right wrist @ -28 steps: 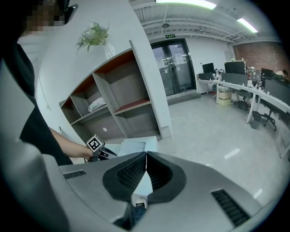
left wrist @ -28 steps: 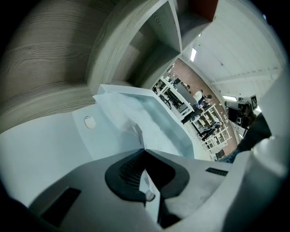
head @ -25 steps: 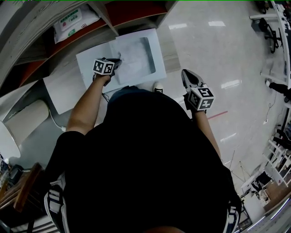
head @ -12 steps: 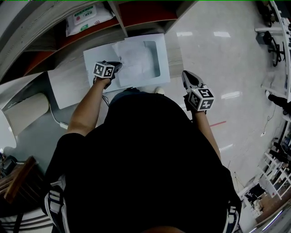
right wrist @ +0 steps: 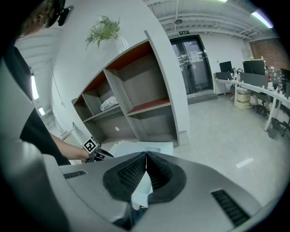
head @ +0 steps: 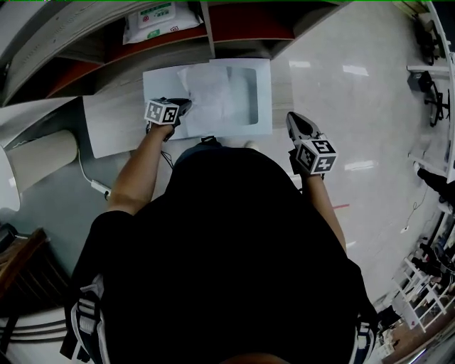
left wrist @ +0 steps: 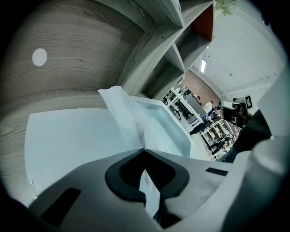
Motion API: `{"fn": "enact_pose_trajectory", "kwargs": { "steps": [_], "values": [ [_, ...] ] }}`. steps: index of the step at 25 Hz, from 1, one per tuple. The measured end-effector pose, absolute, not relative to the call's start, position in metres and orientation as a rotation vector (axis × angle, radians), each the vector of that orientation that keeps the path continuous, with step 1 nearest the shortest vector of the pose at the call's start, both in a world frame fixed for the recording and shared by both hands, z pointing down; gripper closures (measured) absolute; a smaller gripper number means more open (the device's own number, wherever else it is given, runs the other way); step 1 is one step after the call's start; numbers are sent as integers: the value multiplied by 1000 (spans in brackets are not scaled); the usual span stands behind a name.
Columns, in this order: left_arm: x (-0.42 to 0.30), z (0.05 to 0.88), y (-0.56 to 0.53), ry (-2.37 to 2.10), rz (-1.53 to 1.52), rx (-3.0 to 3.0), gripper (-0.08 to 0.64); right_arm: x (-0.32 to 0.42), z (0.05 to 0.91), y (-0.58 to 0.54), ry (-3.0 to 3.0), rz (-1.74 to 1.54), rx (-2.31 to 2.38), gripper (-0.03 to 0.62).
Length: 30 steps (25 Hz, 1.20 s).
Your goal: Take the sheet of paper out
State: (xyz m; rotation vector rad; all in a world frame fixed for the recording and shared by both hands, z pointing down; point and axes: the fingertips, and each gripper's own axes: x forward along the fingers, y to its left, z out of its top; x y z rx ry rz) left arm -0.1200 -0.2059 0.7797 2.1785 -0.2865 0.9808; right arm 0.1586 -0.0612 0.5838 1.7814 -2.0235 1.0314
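White crinkled sheet of paper (head: 208,91) is pinched at its near edge by the left gripper (head: 183,105), whose jaws are pressed together on it; from the jaw tips the thin sheet rises and spreads away ahead of that gripper, with its far part lying over the flat white envelope (head: 261,119) it sticks out of. The envelope lies on the pale floor directly under and beyond the left gripper's tips, and its rectangular window cut-out (head: 246,92) sits ahead and to the right of them. Further beyond the same gripper stands a grey wooden shelf unit with red-brown boards (head: 207,32), and a white pack with green print (head: 158,20) rests on a shelf of it, ahead of the gripper. A second plain white sheet (head: 114,126) lies flat just to the left of the left gripper. The right gripper (head: 295,122) hangs above the glossy floor, well apart to the right of the left one and beside the envelope's right edge, its jaws closed against each other.
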Motion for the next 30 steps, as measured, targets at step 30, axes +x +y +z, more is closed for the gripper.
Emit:
{"fn": "enact_pose_trajectory", "kwargs": {
  "steps": [30],
  "values": [
    [-193,725,-182,-528,851,2269,538,126,567,-76,-2191,932,1603,577]
  ]
}}
